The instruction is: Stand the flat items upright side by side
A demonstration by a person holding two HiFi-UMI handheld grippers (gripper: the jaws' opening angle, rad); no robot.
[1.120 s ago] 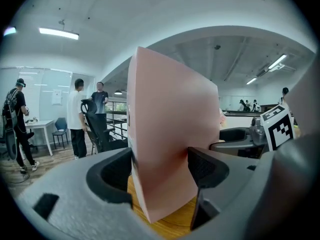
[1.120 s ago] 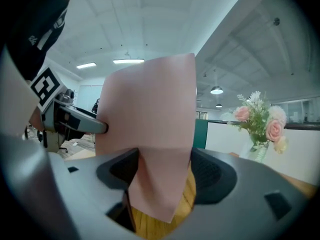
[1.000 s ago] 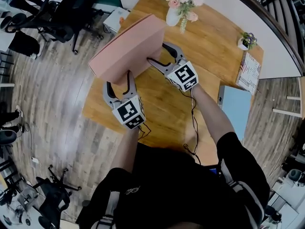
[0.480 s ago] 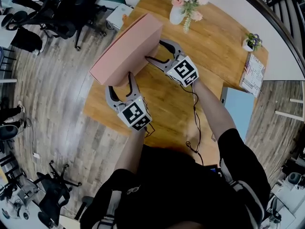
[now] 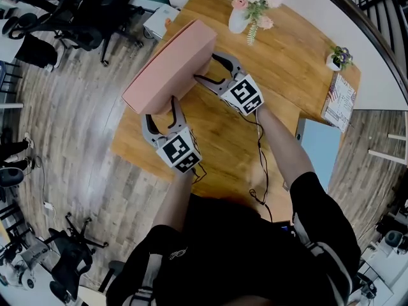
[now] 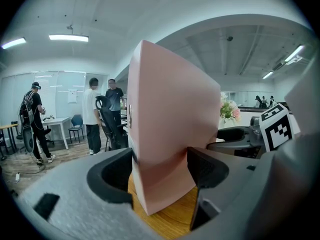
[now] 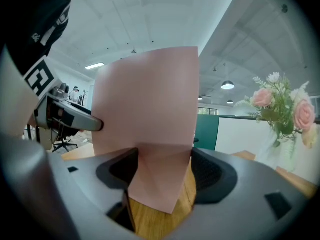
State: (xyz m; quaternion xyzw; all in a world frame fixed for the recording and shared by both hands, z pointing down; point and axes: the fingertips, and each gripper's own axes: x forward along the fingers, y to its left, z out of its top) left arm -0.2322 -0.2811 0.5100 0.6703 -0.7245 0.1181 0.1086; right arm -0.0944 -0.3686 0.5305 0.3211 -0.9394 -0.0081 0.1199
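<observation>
Head view shows the flat pink box (image 5: 169,62) on its long narrow edge, running from the near left toward the far middle of the wooden table (image 5: 274,69). You hold it at two stations. The left gripper (image 5: 159,110) straddles the near end, and the right gripper (image 5: 205,67) straddles the box on its right, farther along its length.

**Grip state.** In the left gripper view, both pads press on the broad faces of the box, with the jaws spread wide because the box is thick. In the right gripper view, the box likewise fills the gap between the pads. Treat both tongs as clamped on the box.

**Reason for the hold.** Two clamps spaced along the length probably keep a tall, narrow item from toppling sideways while you bring it upright. The grips sit low, so the upper part stands free. A lower corner shows over bare wood in both gripper views. You cannot tell whether it rests on the table.

**Clearances.**
- Left: the table's left edge lies close beside the box, with floor beyond. Do not shift left.
- Far: the flower vase (image 5: 237,19) stands near the far end of the box. Avoid pushing forward.
- Right: open wood extends toward the small potted plant (image 5: 336,57) and a patterned flat item (image 5: 336,101) at the right edge. This is the room for placing neighbours side by side.
</observation>
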